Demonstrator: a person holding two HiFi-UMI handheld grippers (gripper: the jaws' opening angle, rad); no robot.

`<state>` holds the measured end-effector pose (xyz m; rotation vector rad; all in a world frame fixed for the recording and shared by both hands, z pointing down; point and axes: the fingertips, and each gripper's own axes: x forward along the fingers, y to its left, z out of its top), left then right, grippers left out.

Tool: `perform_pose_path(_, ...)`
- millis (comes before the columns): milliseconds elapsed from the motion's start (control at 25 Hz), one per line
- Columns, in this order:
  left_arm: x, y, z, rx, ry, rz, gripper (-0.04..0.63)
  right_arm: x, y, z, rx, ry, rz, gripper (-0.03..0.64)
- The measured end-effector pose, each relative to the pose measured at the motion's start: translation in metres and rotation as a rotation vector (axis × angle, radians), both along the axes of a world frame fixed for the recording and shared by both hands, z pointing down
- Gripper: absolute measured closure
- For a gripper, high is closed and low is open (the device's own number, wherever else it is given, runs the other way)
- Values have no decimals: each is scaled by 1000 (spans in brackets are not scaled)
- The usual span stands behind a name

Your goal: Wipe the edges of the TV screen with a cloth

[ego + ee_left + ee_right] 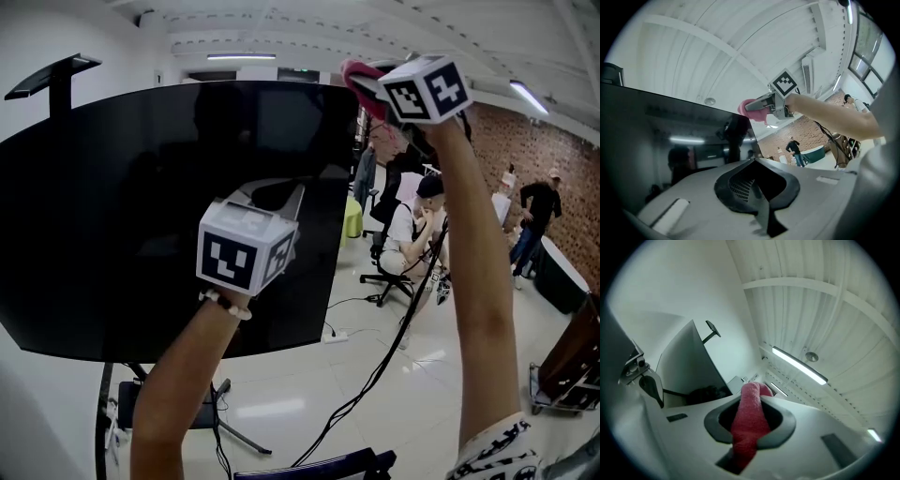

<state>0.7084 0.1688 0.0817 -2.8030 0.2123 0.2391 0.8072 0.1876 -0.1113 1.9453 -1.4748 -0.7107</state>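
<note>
One cloth (pixel 749 425) pinched in right hand-held gripper (pixel 358 79); left hand-held gripper (pixel 292 197) closed.

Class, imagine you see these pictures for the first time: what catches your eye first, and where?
The big dark TV screen fills the left of the head view. By its top right corner the right gripper is raised high, pinching a pink cloth. The left gripper is held up in front of the screen, with nothing in it.
</note>
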Motion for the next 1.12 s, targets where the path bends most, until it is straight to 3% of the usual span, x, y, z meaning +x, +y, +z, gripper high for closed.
perform_pose_path(160,-11,-16,-2,-7,0,0,594,-12,-10,-34,124,-52,-31,557)
perform_pose_path(240,-21,-27,-3,-10,-2,1,594,-18,-23,-32,91,-64,-16,557)
perform_pose_path(400,-42,-39,-2,-15,0,-3,594,-9,-30,-11,17,-21,137,557)
perform_pose_path(600,-55,-40,-3,-12,11,-3,594,10,-16,6,2,-94,202,557)
perform_pose_path(720,-63,-44,-2,-6,10,0,594,3,-19,12,9,-133,175,557)
perform_pose_path(920,-86,-68,-11,-4,15,-22,593,-44,-54,10,-15,-142,84,557)
perform_pose_path(1120,-108,-108,-13,-56,18,-42,594,-85,-97,7,-30,-141,24,557)
